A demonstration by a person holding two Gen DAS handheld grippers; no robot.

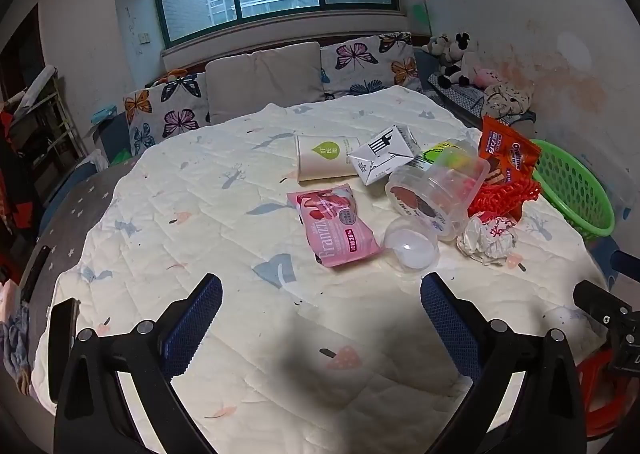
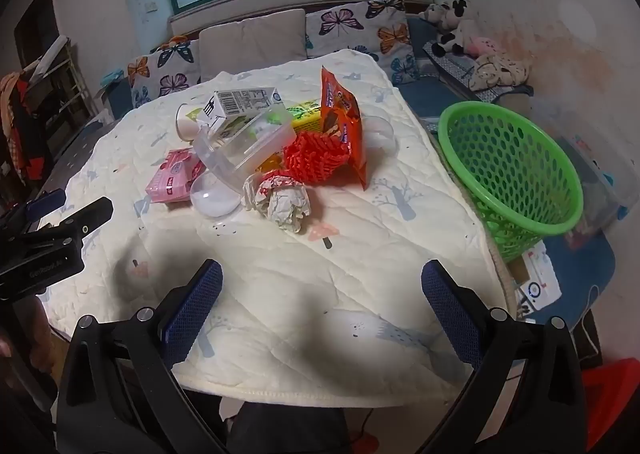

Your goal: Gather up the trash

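Both tongs stand wide apart and hold nothing: the left tongs [image 1: 321,296] and the right tongs [image 2: 322,282] hover over the quilted cover [image 2: 304,294] on the tabletop. Ahead of the left tongs lies the trash pile: a pink wrapper [image 1: 338,228] nearest, a clear dome lid [image 1: 410,246] just right of it, then a clear plastic tub [image 1: 436,190] on its side, a crumpled paper ball [image 1: 486,236], red netting [image 1: 506,194], an orange snack bag [image 1: 506,152], a white carton [image 1: 382,158] and a paper cup [image 1: 324,156]. Ahead and right of the right tongs, a green basket [image 2: 516,158] sits tilted at the cover's edge, apart from the pile.
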